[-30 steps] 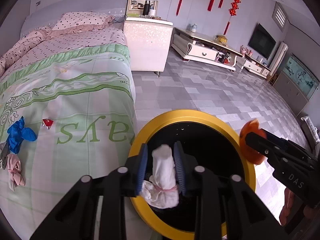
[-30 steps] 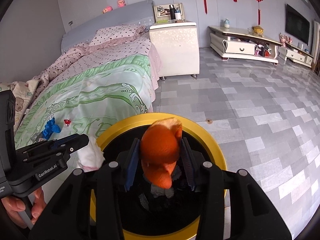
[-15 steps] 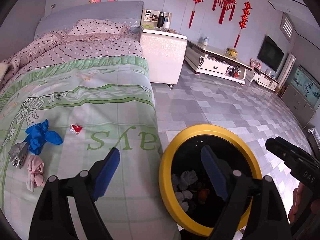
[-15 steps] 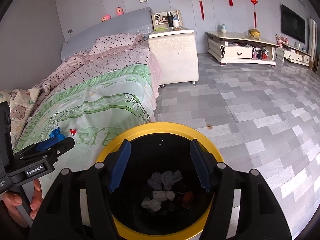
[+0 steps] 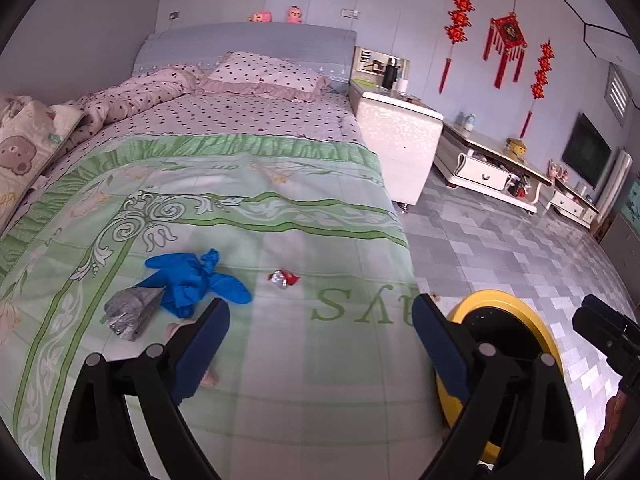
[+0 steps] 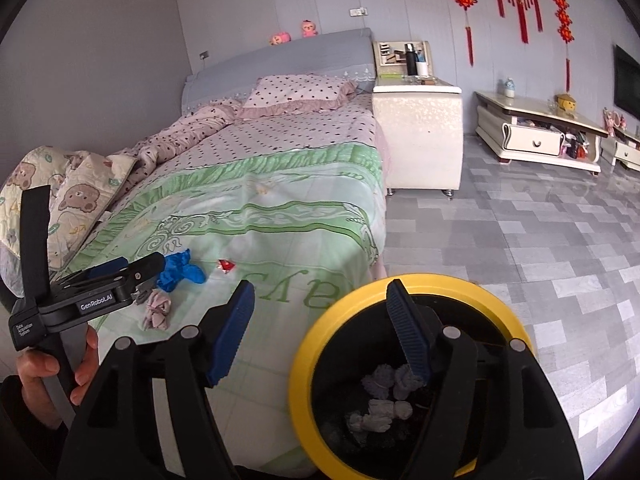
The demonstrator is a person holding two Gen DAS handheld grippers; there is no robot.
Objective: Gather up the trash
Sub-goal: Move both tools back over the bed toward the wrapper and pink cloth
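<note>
My left gripper [image 5: 320, 340] is open and empty over the green bedspread [image 5: 280, 208]. On the bed lie a blue glove [image 5: 192, 280], a grey foil wrapper [image 5: 130, 312], a small red wrapper [image 5: 284, 279] and a pink cloth wad [image 6: 157, 310], partly hidden by my left finger in the left wrist view. My right gripper [image 6: 320, 328] is open and empty above the yellow-rimmed black bin [image 6: 304, 360], which holds several white tissue wads [image 6: 386, 396]. The bin rim also shows in the left wrist view [image 5: 516, 304]. The left gripper shows in the right wrist view [image 6: 120, 270].
The bin stands on the grey tiled floor [image 6: 520, 240] against the bed's foot corner. A white nightstand [image 6: 420, 140] is beside the bed, a low TV cabinet [image 6: 536, 136] along the far wall. Pillow [image 5: 260, 76] and quilts lie at the bed's head.
Both grippers opened and dropped the white tissue and the orange piece into the bin. The left gripper then swung left over the bed; the right gripper drew back and left a little.
</note>
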